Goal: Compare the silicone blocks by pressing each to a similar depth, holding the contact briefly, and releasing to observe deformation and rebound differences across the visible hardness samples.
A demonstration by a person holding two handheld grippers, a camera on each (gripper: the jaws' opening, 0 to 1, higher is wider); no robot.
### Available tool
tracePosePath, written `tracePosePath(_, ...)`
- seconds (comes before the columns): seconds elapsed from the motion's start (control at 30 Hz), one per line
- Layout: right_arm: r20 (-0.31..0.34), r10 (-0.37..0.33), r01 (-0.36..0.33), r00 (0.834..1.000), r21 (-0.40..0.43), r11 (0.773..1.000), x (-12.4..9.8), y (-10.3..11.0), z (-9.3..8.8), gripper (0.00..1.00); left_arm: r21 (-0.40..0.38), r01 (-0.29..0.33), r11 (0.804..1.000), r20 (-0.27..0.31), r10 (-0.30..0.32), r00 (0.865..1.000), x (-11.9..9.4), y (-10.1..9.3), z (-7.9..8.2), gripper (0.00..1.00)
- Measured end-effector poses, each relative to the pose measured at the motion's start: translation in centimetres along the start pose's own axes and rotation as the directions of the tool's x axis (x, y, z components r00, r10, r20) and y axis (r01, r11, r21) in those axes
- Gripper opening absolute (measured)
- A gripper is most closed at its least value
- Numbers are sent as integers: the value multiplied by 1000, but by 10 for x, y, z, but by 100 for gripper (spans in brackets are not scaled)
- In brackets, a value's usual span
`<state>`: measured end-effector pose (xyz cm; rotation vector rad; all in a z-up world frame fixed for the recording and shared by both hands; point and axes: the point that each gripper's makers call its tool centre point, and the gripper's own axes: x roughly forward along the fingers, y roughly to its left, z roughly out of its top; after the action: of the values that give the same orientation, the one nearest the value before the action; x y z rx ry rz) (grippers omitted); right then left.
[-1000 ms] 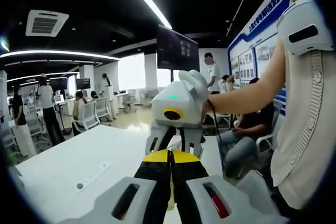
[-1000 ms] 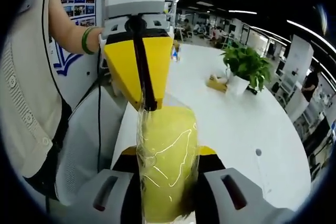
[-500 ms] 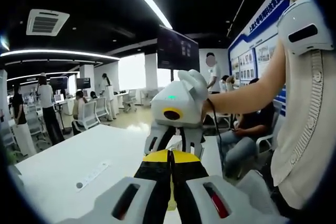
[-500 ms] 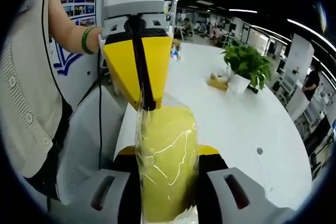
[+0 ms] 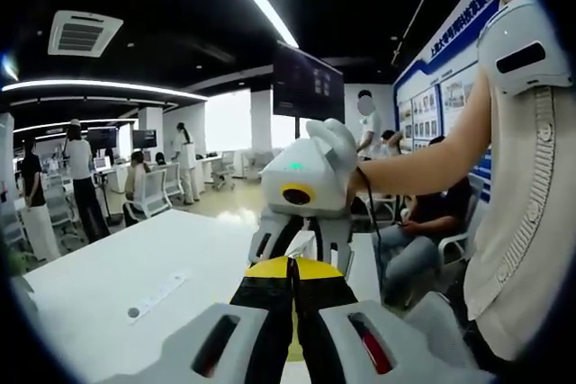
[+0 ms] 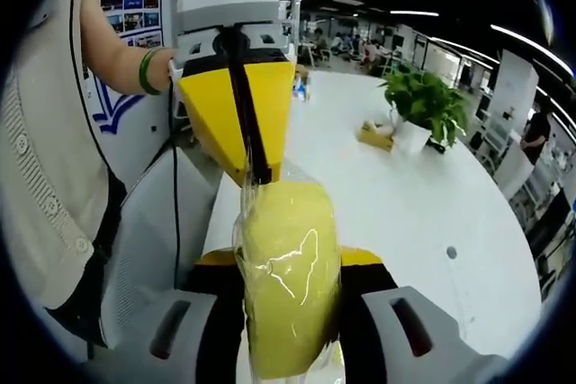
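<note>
Nothing has shifted noticeably since the earlier frames. Right gripper (image 6: 290, 312) clamps a plastic-wrapped yellow block (image 6: 288, 267) between its jaws. Left gripper (image 6: 256, 168), jaws closed together, touches the block's far end at 12 o'clock. Potted plant (image 6: 423, 110) stands on the white table (image 6: 405, 213) at 2 o'clock.

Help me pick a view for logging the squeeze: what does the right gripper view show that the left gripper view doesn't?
Right gripper view: a film-wrapped yellow block clamped between the right gripper's fingers, the left gripper shut at the block's top, and a potted plant. Left gripper view: a ceiling vent and a dark screen. Shared: the white table and the person's arm.
</note>
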<state>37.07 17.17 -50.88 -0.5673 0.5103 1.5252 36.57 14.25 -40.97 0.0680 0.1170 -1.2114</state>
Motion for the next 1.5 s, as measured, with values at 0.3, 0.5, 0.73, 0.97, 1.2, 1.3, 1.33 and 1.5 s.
tracePosePath(0.3,7,4,-4,1000,33,999,1,0,-3,41,-39,-9,999,2,9,1000,0,3,-8,0)
tracePosePath(0.5,24,-11,10,1000,52,999,1,-2,-2,49,-77,-20,997,4,21,1000,-1,7,-14,0)
tracePosePath(0.73,43,-59,56,997,55,997,-1,-4,-3,55,-117,-39,992,-10,38,999,-3,12,-23,0)
tracePosePath(0.97,143,-212,188,967,163,969,-18,-11,2,66,-169,-80,982,-28,76,997,-5,27,-40,0)
tracePosePath(1.2,275,-396,267,876,405,874,-49,-3,-4,74,-302,-127,945,-34,122,992,-9,48,-64,0)
tracePosePath(1.3,276,-522,336,807,511,791,-65,1,-18,79,-323,-155,934,-46,148,988,-12,61,-80,0)
tracePosePath(1.33,283,-568,353,773,551,756,-72,7,-24,81,-328,-164,930,-52,155,986,-13,64,-84,0)
tracePosePath(1.5,217,-665,396,715,658,640,-87,29,-57,78,-392,-210,896,-97,187,978,-13,77,-117,0)
